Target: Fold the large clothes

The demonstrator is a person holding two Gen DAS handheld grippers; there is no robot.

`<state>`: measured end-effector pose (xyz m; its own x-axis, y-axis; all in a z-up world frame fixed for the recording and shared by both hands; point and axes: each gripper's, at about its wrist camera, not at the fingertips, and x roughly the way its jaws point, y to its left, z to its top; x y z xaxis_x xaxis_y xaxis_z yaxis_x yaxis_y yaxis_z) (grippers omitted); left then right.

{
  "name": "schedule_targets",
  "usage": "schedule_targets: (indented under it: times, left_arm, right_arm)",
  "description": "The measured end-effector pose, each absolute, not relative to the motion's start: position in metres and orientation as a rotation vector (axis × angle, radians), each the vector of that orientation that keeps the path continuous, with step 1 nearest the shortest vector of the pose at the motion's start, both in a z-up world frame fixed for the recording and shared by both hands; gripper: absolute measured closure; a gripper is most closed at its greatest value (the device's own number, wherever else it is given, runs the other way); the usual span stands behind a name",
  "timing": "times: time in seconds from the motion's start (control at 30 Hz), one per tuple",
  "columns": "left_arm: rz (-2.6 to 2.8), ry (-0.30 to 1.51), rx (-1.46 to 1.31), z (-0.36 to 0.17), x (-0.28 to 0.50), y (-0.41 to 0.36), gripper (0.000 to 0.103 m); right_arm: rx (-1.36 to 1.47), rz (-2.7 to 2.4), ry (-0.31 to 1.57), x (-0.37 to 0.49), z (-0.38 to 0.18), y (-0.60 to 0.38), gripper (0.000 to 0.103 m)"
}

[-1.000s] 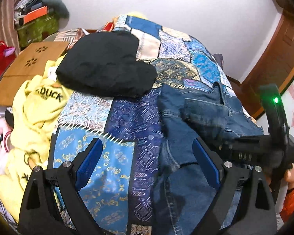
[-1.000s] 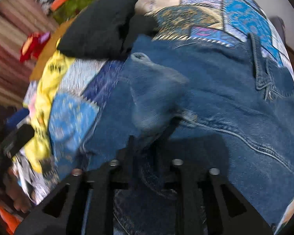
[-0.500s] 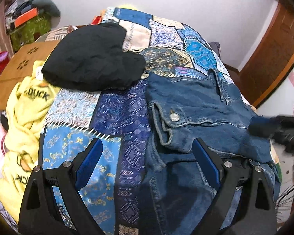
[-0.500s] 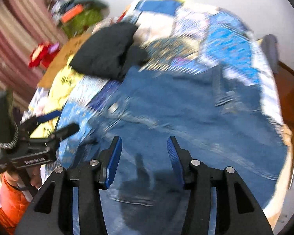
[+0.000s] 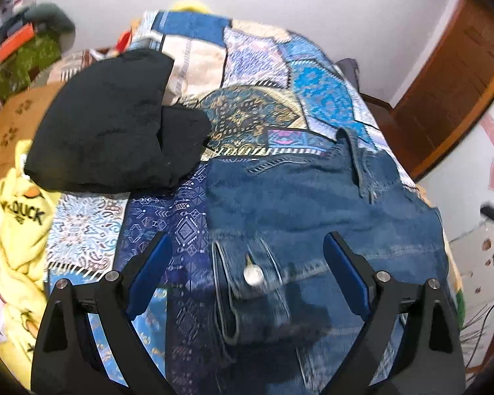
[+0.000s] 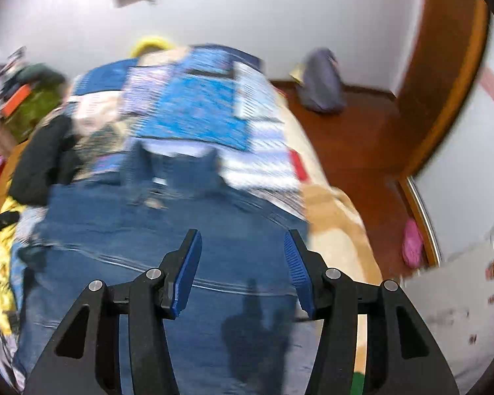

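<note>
A blue denim garment (image 5: 313, 210) lies spread on the patterned bedspread (image 5: 247, 65). A folded-over cuff with a metal button (image 5: 253, 275) lies on it near me. My left gripper (image 5: 247, 256) is open and empty, hovering just above that cuff. In the right wrist view the same denim (image 6: 148, 247) fills the lower half, blurred by motion. My right gripper (image 6: 242, 250) is open and empty above the denim's right part, near the bed's right edge.
A folded black garment (image 5: 108, 131) lies on the bed at the far left. A yellow garment (image 5: 19, 223) hangs off the left edge. A brown board (image 5: 10, 131) lies beyond it. Wooden floor (image 6: 362, 138) with a grey bag (image 6: 319, 82) is at the right.
My right gripper let go of the denim cuff, opened and swung right and away. The cuff now lies flat on the garment. My left gripper moved closer over it.
</note>
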<state>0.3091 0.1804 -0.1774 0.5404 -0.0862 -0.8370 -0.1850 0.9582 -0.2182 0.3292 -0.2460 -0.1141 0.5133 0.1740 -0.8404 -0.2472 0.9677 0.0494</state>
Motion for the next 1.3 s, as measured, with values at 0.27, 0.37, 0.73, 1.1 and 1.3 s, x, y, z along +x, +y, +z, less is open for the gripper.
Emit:
schedule_targets:
  times: [0.27, 0.37, 0.73, 1.1, 1.3]
  left_arm:
    - [0.078, 1.151, -0.443, -0.233, 0.352, 0.208, 0.01]
    - [0.056, 1.198, -0.498, -0.255, 0.359, 0.213, 0.013]
    - [-0.013, 1.152, -0.496, -0.265, 0.378, 0.212, 0.081]
    - [0.069, 1.021, -0.346, -0.206, 0.407, 0.207, 0.097]
    - [0.168, 0.869, -0.22, -0.156, 0.436, 0.216, 0.103]
  right_arm:
    - [0.099, 0.159, 1.182, 0.368, -0.195, -0.297, 0.055]
    - [0.154, 0.2, 1.201, 0.377, -0.212, -0.298, 0.055]
    - [0.167, 0.184, 1.162, 0.395, -0.24, -0.293, 0.08]
    - [0.084, 0.265, 0.96, 0.411, -0.162, -0.268, 0.089]
    - [0.019, 0.277, 0.867, 0.44, -0.13, -0.236, 0.089]
